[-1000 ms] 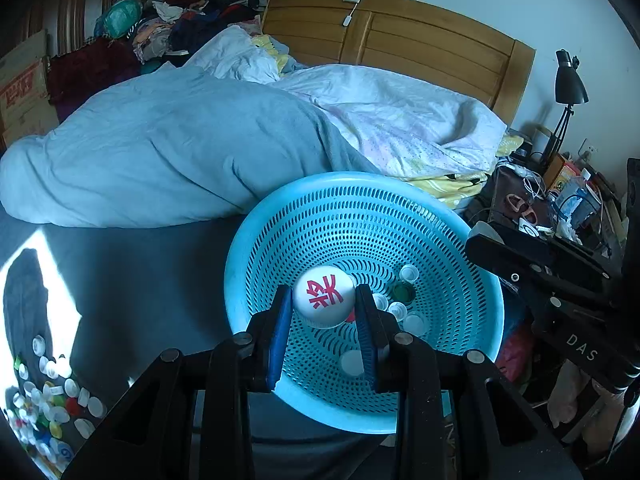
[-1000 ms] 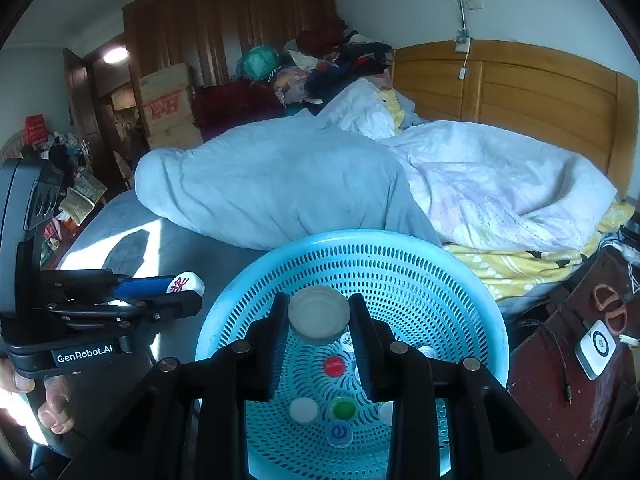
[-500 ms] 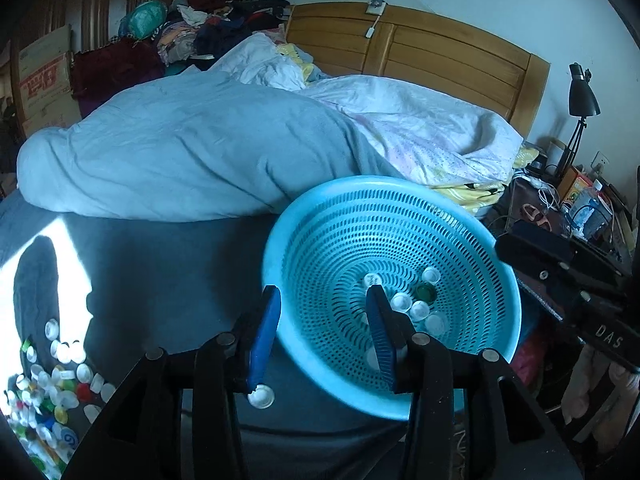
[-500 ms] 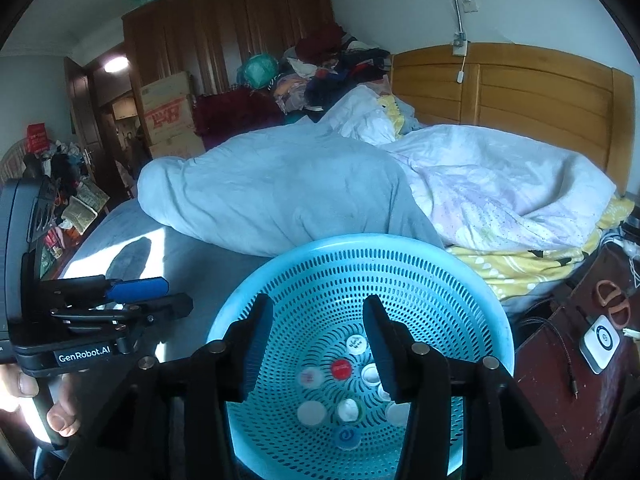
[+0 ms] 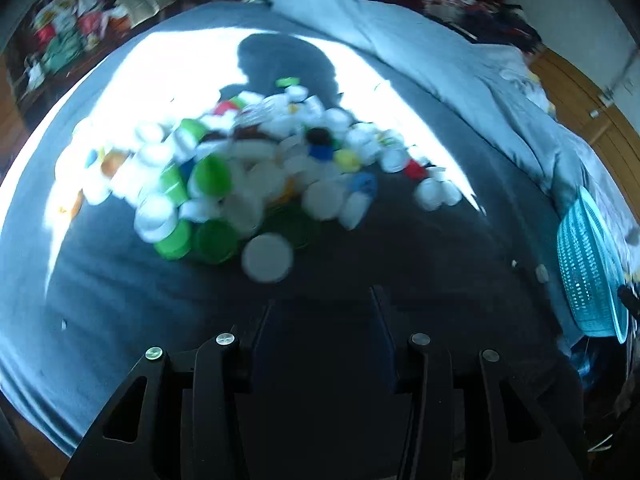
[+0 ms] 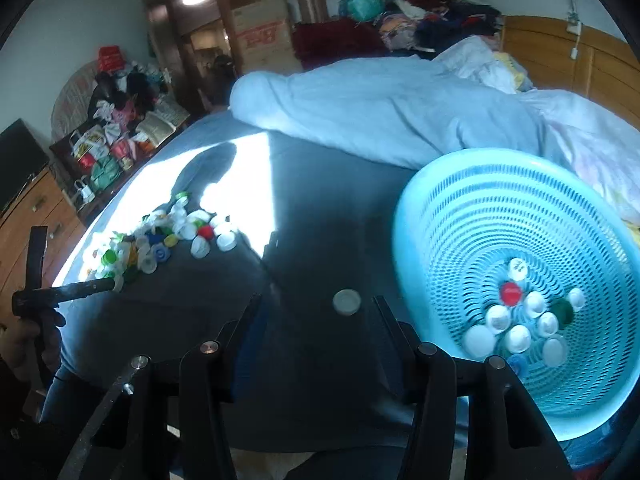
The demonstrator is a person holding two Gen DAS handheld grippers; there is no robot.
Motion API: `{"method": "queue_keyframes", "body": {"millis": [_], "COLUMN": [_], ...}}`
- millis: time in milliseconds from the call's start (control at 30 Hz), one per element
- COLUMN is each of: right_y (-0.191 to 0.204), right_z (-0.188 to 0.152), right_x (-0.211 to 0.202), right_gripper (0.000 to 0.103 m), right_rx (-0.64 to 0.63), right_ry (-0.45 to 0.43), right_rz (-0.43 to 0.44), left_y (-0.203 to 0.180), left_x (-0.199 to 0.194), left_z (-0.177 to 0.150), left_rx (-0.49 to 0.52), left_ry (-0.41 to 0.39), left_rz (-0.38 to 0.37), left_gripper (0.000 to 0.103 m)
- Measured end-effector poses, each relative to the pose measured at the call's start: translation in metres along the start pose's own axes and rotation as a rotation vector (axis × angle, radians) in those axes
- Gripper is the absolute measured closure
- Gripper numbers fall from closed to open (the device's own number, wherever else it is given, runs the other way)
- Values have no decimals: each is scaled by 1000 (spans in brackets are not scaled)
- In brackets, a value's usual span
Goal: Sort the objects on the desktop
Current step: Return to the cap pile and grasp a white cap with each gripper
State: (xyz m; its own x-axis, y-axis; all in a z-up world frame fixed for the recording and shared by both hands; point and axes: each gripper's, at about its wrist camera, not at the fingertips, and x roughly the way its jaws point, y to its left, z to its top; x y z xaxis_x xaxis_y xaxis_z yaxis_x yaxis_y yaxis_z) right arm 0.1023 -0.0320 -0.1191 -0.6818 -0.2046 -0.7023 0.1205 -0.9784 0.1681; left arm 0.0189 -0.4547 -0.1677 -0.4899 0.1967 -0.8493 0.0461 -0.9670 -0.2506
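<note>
Left gripper (image 5: 322, 304): jaws having just spread, hovering empty over bottle-cap pile (image 5: 248, 168). Right gripper (image 6: 316, 304): jaws likewise parted, pointing toward lone cap (image 6: 346, 302) beside blue basket (image 6: 440, 208).

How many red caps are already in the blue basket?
1: a red cap lies in the blue basket, just below the printed white cap at the upper edge of the cluster. Others may be hidden under the white caps.

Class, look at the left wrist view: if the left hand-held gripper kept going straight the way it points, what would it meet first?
Probably the lone white cap at the near edge of the cap pile. It lies just ahead of the open, empty left hand-held gripper, with only dark bed sheet between. Blur makes depth uncertain.
</note>
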Motion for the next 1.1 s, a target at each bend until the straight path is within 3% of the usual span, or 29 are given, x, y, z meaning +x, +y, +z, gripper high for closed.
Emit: {"method": "queue_keyframes", "body": {"millis": [167, 433, 500, 633, 1100], "right_y": [13, 12, 8, -1, -20], "right_z": [-9, -7, -11, -17, -1], "right_x": [21, 29, 33, 54, 146], "right_gripper": [44, 44, 44, 44, 47], "right_rx": [-25, -16, 8, 65, 85], "right_ry": [51, 61, 57, 83, 148], "right_rz": [5, -33, -33, -44, -237], "left_y": [23, 16, 10, -1, -22], "left_x": [23, 43, 41, 33, 30], "left_z": [-14, 8, 8, 2, -2], "left_rx": [-20, 6, 28, 53, 108], "left_ry": [10, -53, -54, -67, -46], "left_rz": [7, 30, 42, 15, -52], "left_gripper": [64, 64, 76, 76, 76]}}
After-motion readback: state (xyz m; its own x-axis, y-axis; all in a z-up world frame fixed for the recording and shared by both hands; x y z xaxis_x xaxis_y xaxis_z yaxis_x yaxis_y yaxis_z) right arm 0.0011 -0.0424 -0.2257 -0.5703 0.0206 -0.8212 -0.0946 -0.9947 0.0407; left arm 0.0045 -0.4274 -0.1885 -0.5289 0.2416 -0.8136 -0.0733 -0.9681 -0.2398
